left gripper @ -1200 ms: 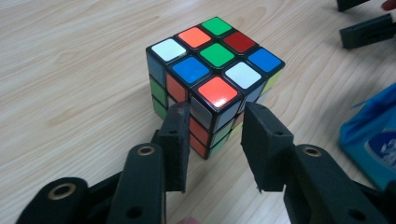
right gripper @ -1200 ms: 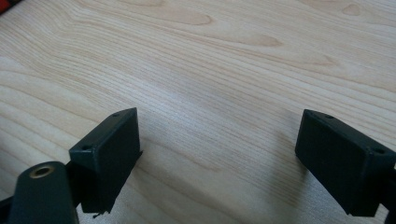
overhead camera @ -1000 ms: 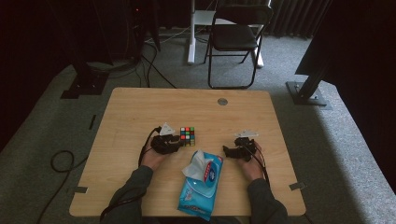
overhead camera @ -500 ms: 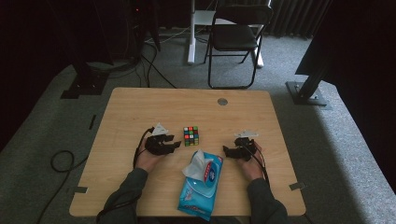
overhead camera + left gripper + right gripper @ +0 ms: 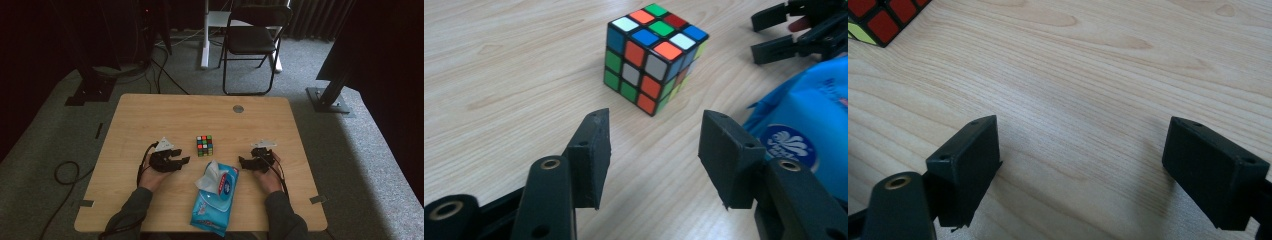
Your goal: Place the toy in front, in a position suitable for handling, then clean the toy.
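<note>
Left tongs (image 5: pixel 651 150) are held open with nothing between the jaws, low over the tabletop (image 5: pixel 150 115). Right tongs (image 5: pixel 1080 165) are also spread wide and empty, over bare wood. Cube (image 5: pixel 654 55) is seen straight ahead of the left tongs, a short gap off, standing flat on the tabletop with one corner edge turned toward the jaws. In the high view the cube (image 5: pixel 204 145) sits between the two hands, just beyond the wipes pack (image 5: pixel 212 200), nearer the left tongs (image 5: pixel 177 161) than the right tongs (image 5: pixel 246 162). From the right gripper view, the cube (image 5: pixel 875 20) is caught at the upper left corner, off the jaw line. A left-hand approach is judged likelier: forward along the jaw axis, though the cube's diagonal pose may need a wrist turn so flat faces are met.
</note>
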Tool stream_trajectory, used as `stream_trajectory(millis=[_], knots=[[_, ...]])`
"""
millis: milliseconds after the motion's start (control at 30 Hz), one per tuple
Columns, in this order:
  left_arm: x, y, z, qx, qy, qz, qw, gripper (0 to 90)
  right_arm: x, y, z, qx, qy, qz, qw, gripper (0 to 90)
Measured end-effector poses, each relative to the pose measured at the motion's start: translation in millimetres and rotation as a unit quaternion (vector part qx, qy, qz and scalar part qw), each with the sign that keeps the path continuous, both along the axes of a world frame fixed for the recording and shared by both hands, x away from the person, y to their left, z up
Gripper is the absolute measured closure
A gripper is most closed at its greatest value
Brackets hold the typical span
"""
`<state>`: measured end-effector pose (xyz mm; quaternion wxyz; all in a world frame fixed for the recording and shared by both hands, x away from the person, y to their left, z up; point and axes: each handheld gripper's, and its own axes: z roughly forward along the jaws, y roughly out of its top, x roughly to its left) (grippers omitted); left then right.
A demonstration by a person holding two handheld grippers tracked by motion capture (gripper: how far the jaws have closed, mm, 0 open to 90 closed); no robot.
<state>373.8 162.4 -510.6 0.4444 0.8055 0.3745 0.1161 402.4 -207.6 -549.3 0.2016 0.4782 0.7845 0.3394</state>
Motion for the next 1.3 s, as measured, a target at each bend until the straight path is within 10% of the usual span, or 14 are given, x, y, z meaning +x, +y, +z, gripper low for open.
stream_trajectory(millis=[1300], knots=[[-40.2, -20.8, 38.6, -0.039, -0.025, -0.093, 0.9946, 41.7, -1.9, 1.1, -0.1, -0.002, 0.002, 0.002, 1.0, 12.9]])
